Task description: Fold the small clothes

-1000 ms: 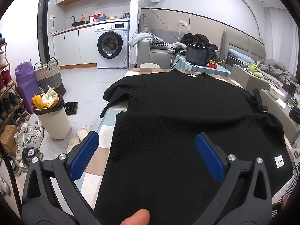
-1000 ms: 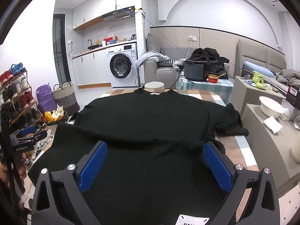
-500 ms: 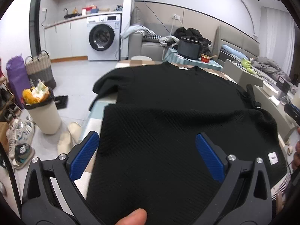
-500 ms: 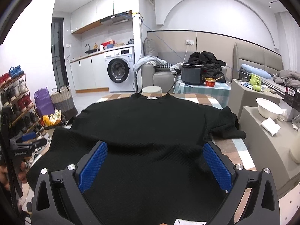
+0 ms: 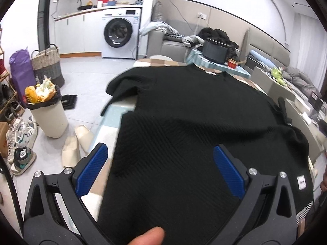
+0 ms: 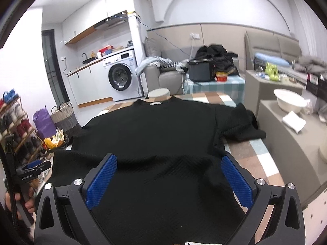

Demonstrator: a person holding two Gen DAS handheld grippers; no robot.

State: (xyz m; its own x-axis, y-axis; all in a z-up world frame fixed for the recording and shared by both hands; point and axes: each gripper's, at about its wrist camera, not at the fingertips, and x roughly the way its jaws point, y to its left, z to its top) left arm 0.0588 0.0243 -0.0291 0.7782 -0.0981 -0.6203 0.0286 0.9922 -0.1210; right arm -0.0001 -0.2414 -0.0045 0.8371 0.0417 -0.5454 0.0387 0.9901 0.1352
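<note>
A black ribbed short-sleeve top (image 5: pixel 194 106) lies spread on a checked table, collar at the far end, its hem part raised in a fold toward me. It also shows in the right wrist view (image 6: pixel 159 134). My left gripper (image 5: pixel 160 170) is open, blue pads wide apart over the hem near the garment's left edge. My right gripper (image 6: pixel 168 180) is open over the hem on the right side. A white hem label (image 5: pixel 301 182) shows at the right. A thumb (image 5: pixel 147 235) rests at the bottom edge.
The checked table (image 6: pixel 261 159) shows bare at its right side. A full bin (image 5: pixel 46 110), slippers (image 5: pixel 75 143) and shoes stand on the floor to the left. Grey cabinets with a white bowl (image 6: pixel 290 102) stand on the right. A washing machine (image 5: pixel 119 33) is at the back.
Both grippers stayed open while both views shifted and tilted over the hem. The hem fold now lies further up the garment.
</note>
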